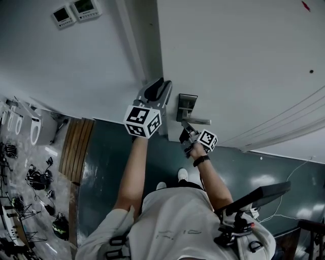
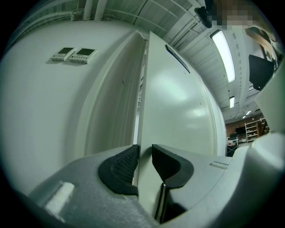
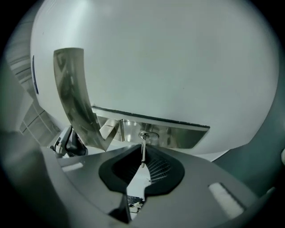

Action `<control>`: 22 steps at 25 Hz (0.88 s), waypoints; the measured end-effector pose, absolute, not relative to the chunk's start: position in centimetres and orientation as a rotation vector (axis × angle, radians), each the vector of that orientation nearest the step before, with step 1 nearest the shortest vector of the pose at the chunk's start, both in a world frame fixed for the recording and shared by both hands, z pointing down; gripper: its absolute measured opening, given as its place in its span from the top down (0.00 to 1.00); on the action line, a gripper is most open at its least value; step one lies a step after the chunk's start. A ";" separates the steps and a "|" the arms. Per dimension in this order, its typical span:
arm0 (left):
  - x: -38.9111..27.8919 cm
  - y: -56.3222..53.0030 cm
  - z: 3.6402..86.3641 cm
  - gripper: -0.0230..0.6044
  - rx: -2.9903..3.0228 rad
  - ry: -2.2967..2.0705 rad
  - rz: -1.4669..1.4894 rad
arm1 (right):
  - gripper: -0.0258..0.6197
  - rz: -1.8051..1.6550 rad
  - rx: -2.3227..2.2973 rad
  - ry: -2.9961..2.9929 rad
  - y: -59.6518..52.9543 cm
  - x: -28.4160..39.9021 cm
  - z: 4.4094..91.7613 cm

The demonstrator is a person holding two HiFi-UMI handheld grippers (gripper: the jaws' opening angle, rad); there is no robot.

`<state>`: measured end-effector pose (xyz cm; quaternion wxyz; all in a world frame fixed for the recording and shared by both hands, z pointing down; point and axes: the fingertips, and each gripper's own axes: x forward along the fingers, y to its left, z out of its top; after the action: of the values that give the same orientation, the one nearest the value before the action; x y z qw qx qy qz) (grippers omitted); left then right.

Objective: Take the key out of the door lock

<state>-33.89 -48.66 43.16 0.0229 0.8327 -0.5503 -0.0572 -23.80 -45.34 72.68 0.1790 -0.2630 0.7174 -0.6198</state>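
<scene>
A thin metal key (image 3: 143, 149) sticks out of the lock cylinder (image 3: 148, 135) in the steel plate (image 3: 178, 136), below the lever handle (image 3: 73, 98). My right gripper (image 3: 142, 155) is shut on the key, which sits edge-on between the black pads (image 3: 162, 171). In the head view that right gripper (image 1: 187, 133) is just under the lock plate (image 1: 186, 106) on the white door (image 1: 238, 61). My left gripper (image 1: 160, 90) is shut on the door's free edge (image 2: 143, 111), one pad on each face. In the left gripper view, the left gripper (image 2: 144, 162) straddles that edge.
Two wall control panels (image 1: 76, 11) hang left of the door frame. Below lie a dark green floor (image 1: 111, 152), wooden slats (image 1: 76, 147) and scattered gear (image 1: 35, 177) at the far left. A white cable (image 1: 294, 172) trails at the right.
</scene>
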 end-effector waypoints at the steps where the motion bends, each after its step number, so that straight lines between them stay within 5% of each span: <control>1: -33.9 -48.7 43.2 0.79 2.574 -1.711 -0.172 | 0.91 -1.751 -0.734 2.001 -45.3 -23.8 72.7; 22: -33.8 -47.4 43.3 0.79 2.540 -1.719 -0.079 | 0.92 -1.729 -0.812 1.768 -43.7 -22.9 73.1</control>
<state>-33.82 -47.40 43.26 0.0369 0.8273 -0.5599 -0.0259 -22.85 -43.70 73.13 0.2659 -0.3006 0.6548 -0.6404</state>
